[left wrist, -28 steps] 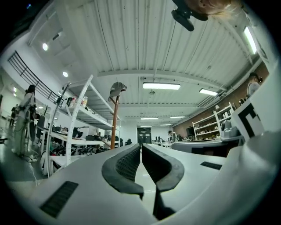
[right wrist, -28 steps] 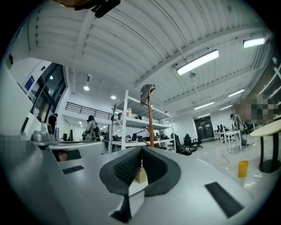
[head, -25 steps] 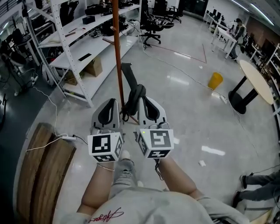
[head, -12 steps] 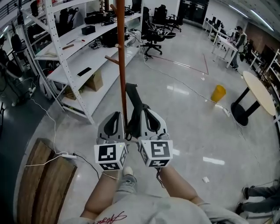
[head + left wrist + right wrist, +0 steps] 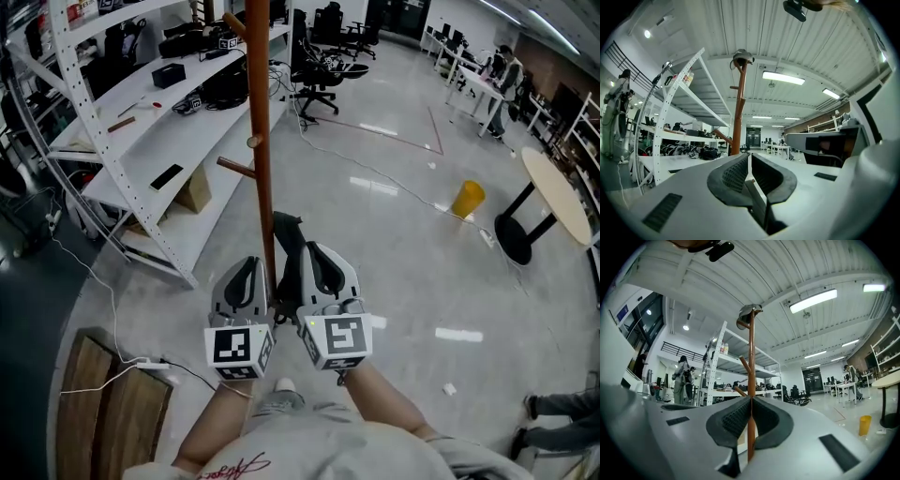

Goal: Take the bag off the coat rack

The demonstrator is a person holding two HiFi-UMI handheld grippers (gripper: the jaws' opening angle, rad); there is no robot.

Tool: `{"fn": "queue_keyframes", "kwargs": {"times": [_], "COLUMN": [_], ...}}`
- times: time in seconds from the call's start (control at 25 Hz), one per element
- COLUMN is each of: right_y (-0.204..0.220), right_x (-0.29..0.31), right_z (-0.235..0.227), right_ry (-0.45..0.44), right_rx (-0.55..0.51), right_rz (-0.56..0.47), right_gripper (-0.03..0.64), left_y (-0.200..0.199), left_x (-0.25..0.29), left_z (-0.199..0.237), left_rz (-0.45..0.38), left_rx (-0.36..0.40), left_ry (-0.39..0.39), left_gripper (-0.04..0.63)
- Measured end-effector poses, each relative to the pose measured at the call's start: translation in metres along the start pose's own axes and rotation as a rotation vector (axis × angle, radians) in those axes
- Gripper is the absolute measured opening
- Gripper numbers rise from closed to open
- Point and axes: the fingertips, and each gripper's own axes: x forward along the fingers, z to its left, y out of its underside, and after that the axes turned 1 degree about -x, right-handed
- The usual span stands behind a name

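The brown coat rack pole (image 5: pixel 261 141) rises straight ahead, its foot hidden behind my grippers. A short peg (image 5: pixel 234 167) juts left from it. Low by the pole, a long dark thing (image 5: pixel 286 242) shows between the grippers; I cannot tell if it is the bag. In the gripper views a small dark item (image 5: pixel 743 58) (image 5: pixel 749 311) sits on the pole's top (image 5: pixel 751 352). My left gripper (image 5: pixel 247 266) (image 5: pixel 749 158) is shut and empty. Beside it my right gripper (image 5: pixel 315 253) (image 5: pixel 751 400) is shut and empty, with the pole showing through its slit.
White shelving (image 5: pixel 122 103) with gear lines the left side. Office chairs (image 5: pixel 319 66) stand behind the rack. A yellow bin (image 5: pixel 466 199) and a round table (image 5: pixel 553 187) are at the right. A wooden bench (image 5: pixel 103 412) and a floor cable (image 5: pixel 122 366) lie lower left.
Both grippers have advanced side by side toward the coat rack, still shut. The pole has come closer and the dark thing now sits mostly hidden between them.
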Motion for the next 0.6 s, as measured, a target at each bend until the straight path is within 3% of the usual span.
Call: {"fn": "queue_keyframes", "kwargs": {"times": [0.6], "right_y": [0.032], "right_x": [0.028], "right_z": [-0.009], "right_ry": [-0.028], "right_rx": [0.016], "right_rz": [0.071], "right_gripper": [0.02], "left_y": [0.027], "left_x": [0.037], "left_z": [0.011], "left_rz": [0.06], "left_rx": [-0.047], "left_ry": [0.027], "left_gripper": [0.028]}}
